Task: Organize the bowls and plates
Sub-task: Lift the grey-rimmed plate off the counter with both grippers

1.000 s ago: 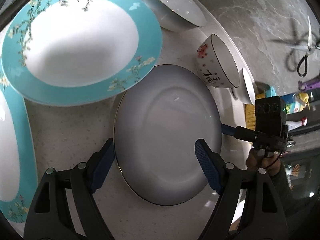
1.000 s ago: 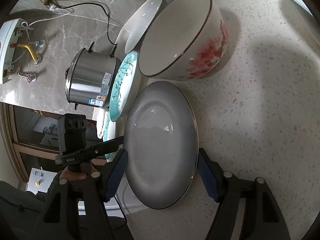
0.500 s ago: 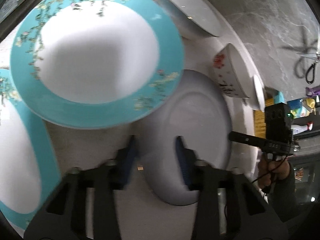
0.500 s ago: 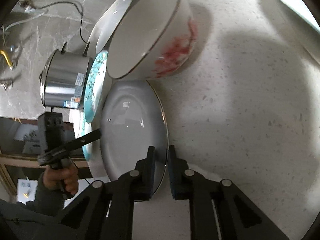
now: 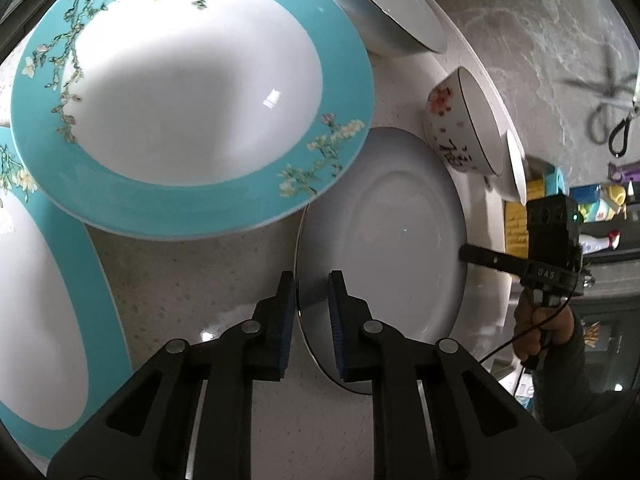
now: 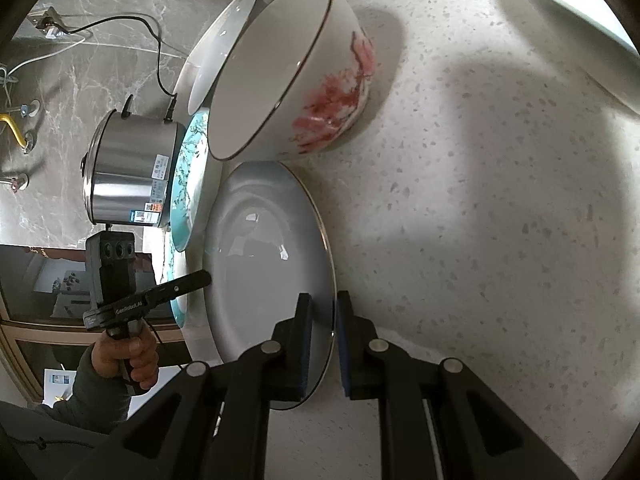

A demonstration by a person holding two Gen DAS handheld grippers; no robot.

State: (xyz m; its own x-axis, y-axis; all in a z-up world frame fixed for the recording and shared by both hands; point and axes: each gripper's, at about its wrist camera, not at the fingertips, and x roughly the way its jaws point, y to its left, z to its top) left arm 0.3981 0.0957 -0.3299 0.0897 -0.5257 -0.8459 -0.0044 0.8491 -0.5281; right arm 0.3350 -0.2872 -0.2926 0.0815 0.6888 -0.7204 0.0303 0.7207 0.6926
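Observation:
A grey plate [image 5: 392,232] [image 6: 260,248] with a thin gold rim lies on the speckled counter. My left gripper [image 5: 312,280] straddles its near-left rim, one pad under the edge and one on top, and its jaws are closing on it. My right gripper [image 6: 324,300] is shut on the opposite rim, a pad on each side. Each view shows the other gripper reaching the plate's far edge: the right gripper [image 5: 472,254] and the left gripper [image 6: 192,280]. A turquoise flowered plate [image 5: 192,92] overlaps the grey plate's far-left edge. A bowl with red blossoms [image 5: 460,136] [image 6: 288,88] stands just beyond.
A second turquoise plate [image 5: 40,300] lies at the left. A white bowl [image 5: 392,4] [image 6: 216,52] sits behind near the marble wall. A steel pot [image 6: 128,172] with a cord stands by the wall. Scissors [image 5: 616,120] hang on the wall. Bare counter [image 6: 500,200] spreads right.
Both grippers went from wide open around the grey plate to closed on its rim. The left one shifted to the plate's left edge, the right one to its right edge.

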